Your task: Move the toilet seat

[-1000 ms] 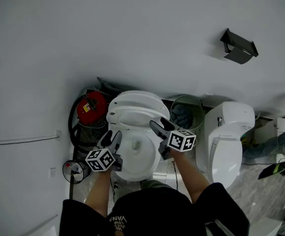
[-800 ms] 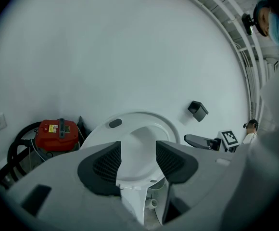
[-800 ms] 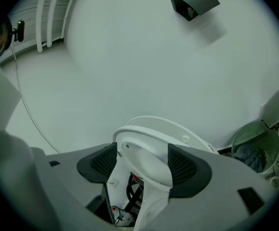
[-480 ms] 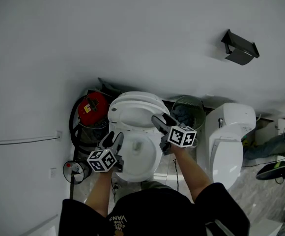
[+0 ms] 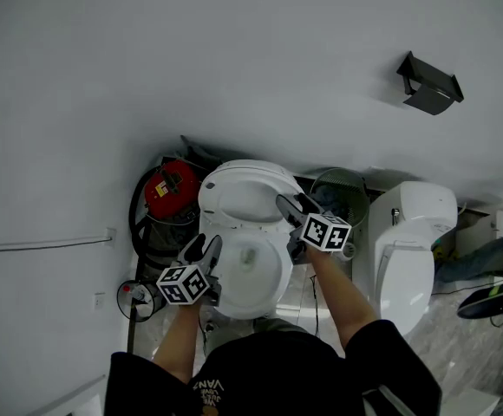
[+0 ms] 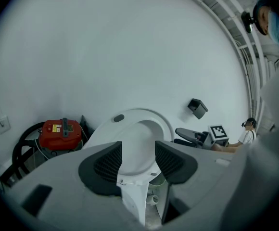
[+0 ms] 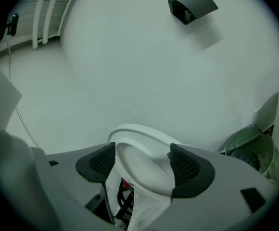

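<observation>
The toilet seat [image 5: 244, 191] stands raised, tipped back toward the white wall [image 5: 234, 59] above the open bowl [image 5: 260, 277]. A red canister [image 5: 172, 187] sits to its left and a green wire basket [image 5: 342, 193] to its right.

The right gripper [image 5: 297, 208] is up at the right-hand edge of the raised seat. In the right gripper view its jaws stand wide apart and have just been opening, and the seat's curved rim [image 7: 144, 134] fills the gap between them. I can't tell whether either pad actually touches it.

The left gripper [image 5: 201, 248] is lower, just beside the bowl's left rim. In the left gripper view its jaws are parted too, gripping nothing. The seat's ring [image 6: 134, 113] shows through the gap, farther off, with the side of the bowl below.
</observation>
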`<action>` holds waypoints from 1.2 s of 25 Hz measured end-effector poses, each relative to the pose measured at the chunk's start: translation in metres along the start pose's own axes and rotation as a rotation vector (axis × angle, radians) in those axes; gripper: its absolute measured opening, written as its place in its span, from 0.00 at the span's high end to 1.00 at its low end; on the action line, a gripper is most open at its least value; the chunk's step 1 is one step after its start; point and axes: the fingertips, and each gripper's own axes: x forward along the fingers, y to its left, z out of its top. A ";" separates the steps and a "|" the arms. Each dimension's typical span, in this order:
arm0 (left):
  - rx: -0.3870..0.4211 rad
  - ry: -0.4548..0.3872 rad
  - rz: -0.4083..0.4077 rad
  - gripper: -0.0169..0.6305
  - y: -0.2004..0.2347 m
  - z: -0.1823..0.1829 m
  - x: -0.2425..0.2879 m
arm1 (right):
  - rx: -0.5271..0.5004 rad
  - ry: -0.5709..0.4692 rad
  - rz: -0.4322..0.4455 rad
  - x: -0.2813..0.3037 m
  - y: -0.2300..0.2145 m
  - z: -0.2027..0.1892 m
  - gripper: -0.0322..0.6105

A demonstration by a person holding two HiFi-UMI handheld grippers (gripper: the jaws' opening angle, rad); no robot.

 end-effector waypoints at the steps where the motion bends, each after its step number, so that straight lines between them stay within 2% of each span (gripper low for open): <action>1: -0.004 0.000 0.004 0.65 0.000 0.000 -0.002 | -0.003 -0.005 -0.009 -0.001 -0.002 0.001 0.42; 10: 0.025 -0.004 0.005 0.69 -0.003 0.007 -0.011 | -0.007 -0.049 -0.032 -0.016 0.003 0.005 0.42; 19: 0.081 -0.002 -0.063 0.73 -0.018 0.019 -0.017 | -0.036 -0.094 -0.055 -0.051 0.023 0.000 0.48; 27: 0.137 -0.018 -0.103 0.83 -0.028 0.035 -0.035 | -0.032 -0.171 -0.074 -0.085 0.049 -0.002 0.65; 30: 0.155 -0.033 -0.110 0.92 -0.031 0.041 -0.050 | -0.065 -0.181 -0.093 -0.100 0.066 -0.008 0.73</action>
